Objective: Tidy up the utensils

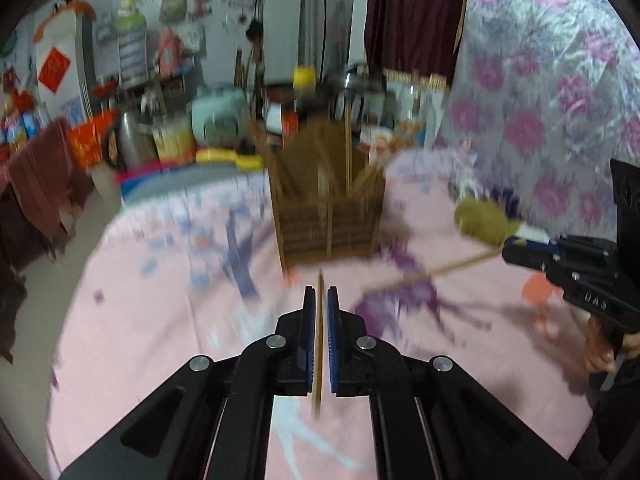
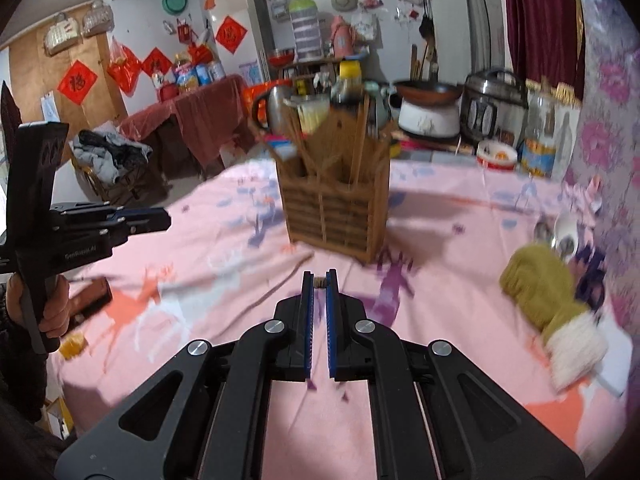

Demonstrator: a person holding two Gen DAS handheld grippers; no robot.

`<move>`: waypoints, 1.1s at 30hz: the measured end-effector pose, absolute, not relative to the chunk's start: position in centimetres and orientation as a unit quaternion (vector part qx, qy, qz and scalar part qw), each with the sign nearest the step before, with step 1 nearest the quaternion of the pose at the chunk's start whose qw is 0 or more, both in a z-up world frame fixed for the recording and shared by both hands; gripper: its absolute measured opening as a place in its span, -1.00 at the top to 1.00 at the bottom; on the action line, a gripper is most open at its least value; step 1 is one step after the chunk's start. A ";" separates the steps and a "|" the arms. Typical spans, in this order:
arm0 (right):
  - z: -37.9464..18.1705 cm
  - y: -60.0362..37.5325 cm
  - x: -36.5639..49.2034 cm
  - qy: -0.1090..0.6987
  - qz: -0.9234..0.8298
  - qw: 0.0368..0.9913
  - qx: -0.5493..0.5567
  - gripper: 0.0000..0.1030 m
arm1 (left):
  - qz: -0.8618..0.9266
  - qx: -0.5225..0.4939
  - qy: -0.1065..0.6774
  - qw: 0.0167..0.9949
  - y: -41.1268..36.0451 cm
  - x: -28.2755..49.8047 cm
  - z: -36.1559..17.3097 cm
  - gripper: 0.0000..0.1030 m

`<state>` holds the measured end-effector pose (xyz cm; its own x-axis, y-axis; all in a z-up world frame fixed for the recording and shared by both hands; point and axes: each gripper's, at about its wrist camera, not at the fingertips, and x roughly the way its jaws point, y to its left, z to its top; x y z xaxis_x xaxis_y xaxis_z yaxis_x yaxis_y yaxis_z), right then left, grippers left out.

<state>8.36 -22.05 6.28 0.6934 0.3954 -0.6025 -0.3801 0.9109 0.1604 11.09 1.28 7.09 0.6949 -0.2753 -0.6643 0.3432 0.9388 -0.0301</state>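
Tablecloth (image 2: 440, 240): pink, printed with purple, orange, white and blue shapes. Utensil holder (image 2: 336, 216): brown slatted wood, tan chopsticks (image 2: 360, 140) inside. Both grippers, left gripper (image 1: 320, 294) and right gripper (image 2: 319, 278): black bodies, blue pads. Mitten (image 2: 540, 292) near tablecloth's right edge: olive-yellow knit, cream cuff. Wall covering (image 1: 540, 80) on the right: purple floral.

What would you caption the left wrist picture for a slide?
Left gripper shut on a chopstick, facing the wooden utensil holder on a pink tablecloth.

I see open pink cloth (image 2: 224, 216) before the holder (image 2: 336, 216); a glove (image 2: 536, 288) blocks the right.
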 end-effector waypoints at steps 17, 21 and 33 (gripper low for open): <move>8.9 -21.5 11.2 0.324 0.218 0.921 0.016 0.87 | -0.134 0.095 0.334 0.928 -1.7 12.4 4.5 0.87; 8.1 -21.4 10.4 0.324 0.217 0.921 0.019 0.87 | -0.124 0.100 0.353 0.922 -1.1 11.4 2.0 0.84; 6.8 -20.7 9.6 0.323 0.230 0.918 0.026 0.87 | -0.096 0.148 0.409 0.895 1.0 9.0 -4.8 0.22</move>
